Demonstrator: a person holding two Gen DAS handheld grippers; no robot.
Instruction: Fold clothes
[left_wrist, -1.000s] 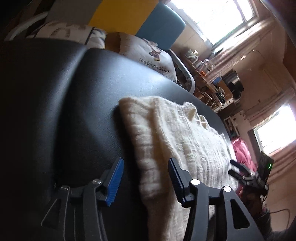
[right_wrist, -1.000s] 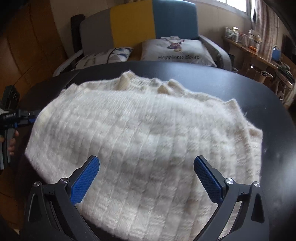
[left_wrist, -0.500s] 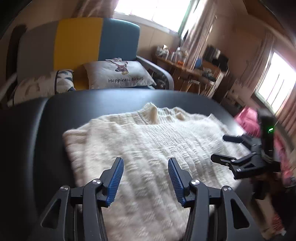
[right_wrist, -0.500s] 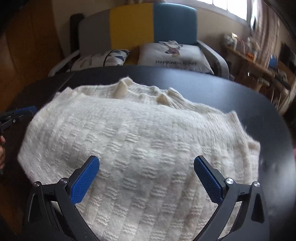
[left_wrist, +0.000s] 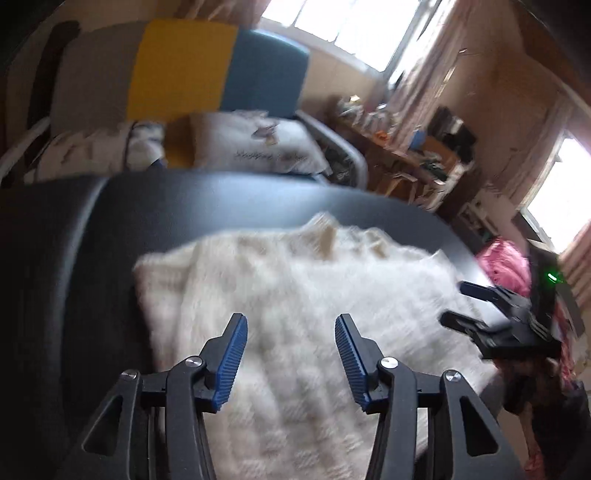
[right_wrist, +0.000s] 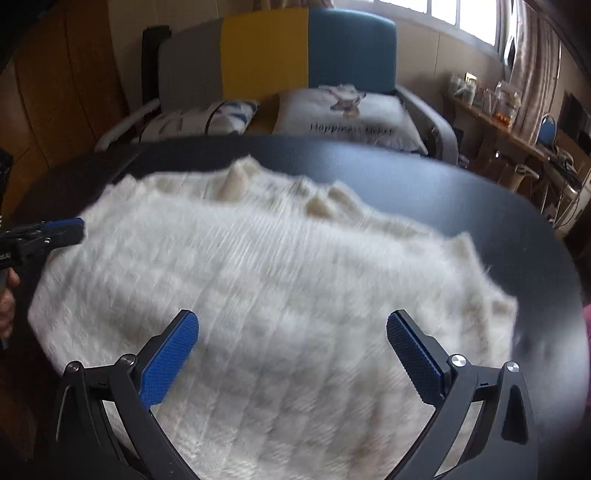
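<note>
On black counter, a white knit sweater is lying folded, nearly covering it. Both tongs are hovering above it w/ jaws apart, empty: right tongs wider, left tongs narrower.

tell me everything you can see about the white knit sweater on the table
The cream-white, fuzzy knit sweater has a blocky ribbed pattern and a ribbed collar at its far edge. It lies spread flat on the dark round table, sleeves apparently folded in, though blur hides the details. Its near edge reaches the table's near side. Both tools are open with nothing between their pads: the right tool is over its near middle, the left tool over its left part. Neither plainly touches it.
</note>
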